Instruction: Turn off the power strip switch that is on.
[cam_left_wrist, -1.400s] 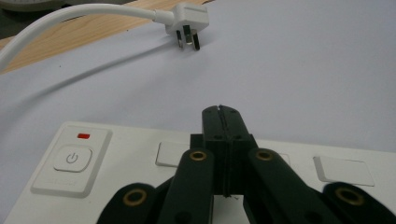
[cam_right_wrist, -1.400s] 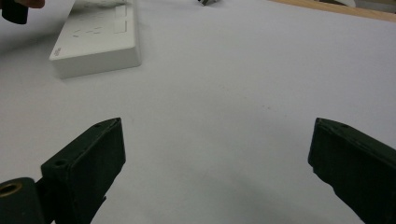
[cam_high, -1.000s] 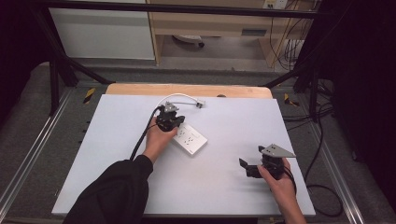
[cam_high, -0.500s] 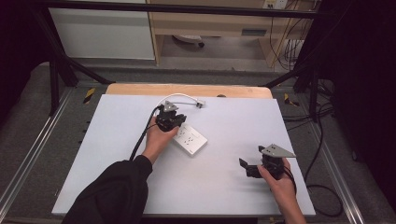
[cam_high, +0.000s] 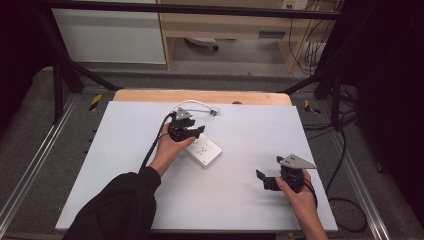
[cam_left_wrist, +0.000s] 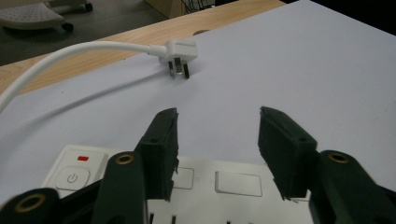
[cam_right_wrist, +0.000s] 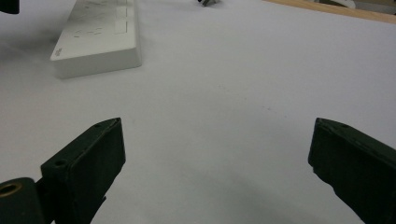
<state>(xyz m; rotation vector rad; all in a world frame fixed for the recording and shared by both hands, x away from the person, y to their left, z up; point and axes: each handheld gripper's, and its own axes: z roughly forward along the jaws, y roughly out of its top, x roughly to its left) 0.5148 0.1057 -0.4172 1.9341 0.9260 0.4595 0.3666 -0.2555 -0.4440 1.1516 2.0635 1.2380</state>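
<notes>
From the high view, the left gripper (cam_high: 194, 132) hovered over a white power strip (cam_high: 204, 151) mid-table (cam_high: 250, 125), the right gripper (cam_high: 266, 180) well apart. The left gripper view revealed the strip's power button (cam_left_wrist: 72, 178) and a white plug (cam_left_wrist: 180, 52) beyond its part-open, empty jaws. The right gripper view showed jaws spread wide, empty, above bare table.

Even overhead light falls on the pale lavender-white tabletop (cam_high: 240, 200), which reads bright while the surrounding floor and room edges sink into deep shadow. Shadows on the surface are soft and faint. The high view is slightly grainy. In the left claw view, the black left claw (cam_left_wrist: 218, 144) is softly blurred up close, while the white three-pin plug (cam_left_wrist: 180, 50) is sharper. The right claw view looks washed-out and hazy.
</notes>
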